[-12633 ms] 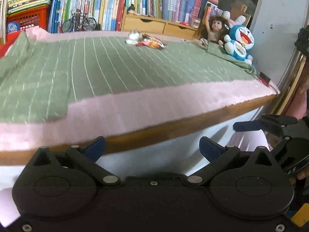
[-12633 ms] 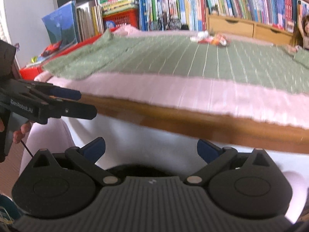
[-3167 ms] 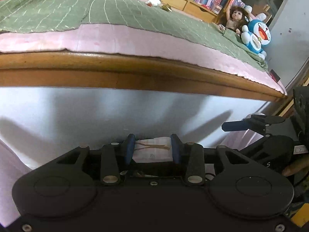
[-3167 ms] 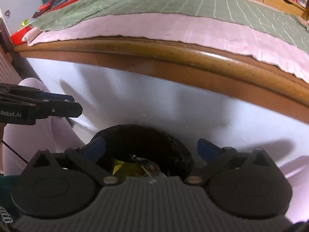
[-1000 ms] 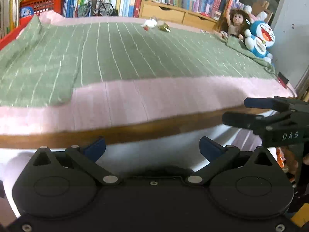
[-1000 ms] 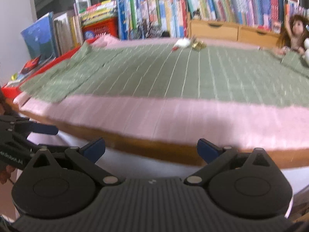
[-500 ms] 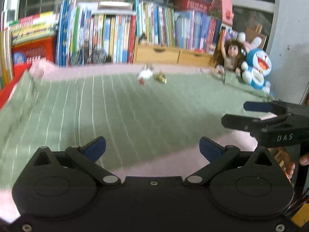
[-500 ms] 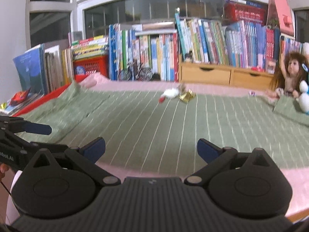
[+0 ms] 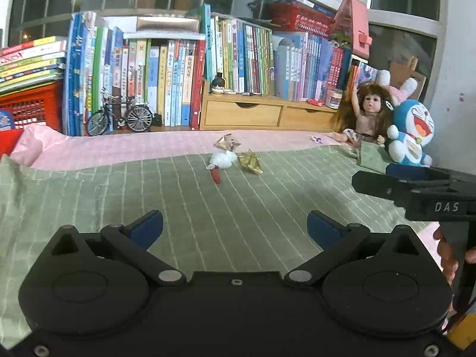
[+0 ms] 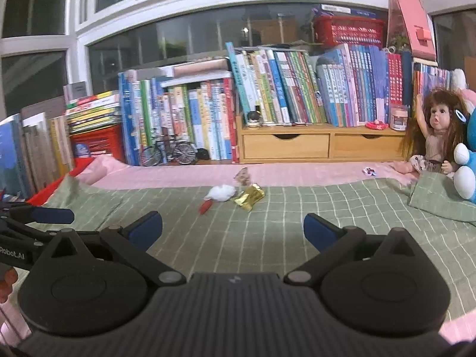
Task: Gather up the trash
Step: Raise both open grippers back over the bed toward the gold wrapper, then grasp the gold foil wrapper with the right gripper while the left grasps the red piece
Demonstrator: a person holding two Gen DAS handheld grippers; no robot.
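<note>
Two hand-held grippers hover empty over a bed with litter at its far side

The bed [image 9: 208,196], spread with a green checked blanket [image 10: 297,208] over a pink sheet [image 9: 134,148], fills both views; beyond the bed stand rows of books [image 10: 282,95] and a wooden drawer unit [image 9: 244,114]. The left gripper [image 9: 235,226] and the right gripper [image 10: 233,228] each have their blue-tipped fingers spread wide, nothing between them. At the bed's far right corner sit a doll [image 9: 367,113] and a blue plush toy [image 9: 412,132]. The trash lies near the bed's far edge, at the middle: a white crumpled wad [image 10: 220,192], a gold wrapper [image 10: 249,197] just beside it, a small red piece [image 9: 216,175], a crinkled wrapper [image 9: 226,143] behind
</note>
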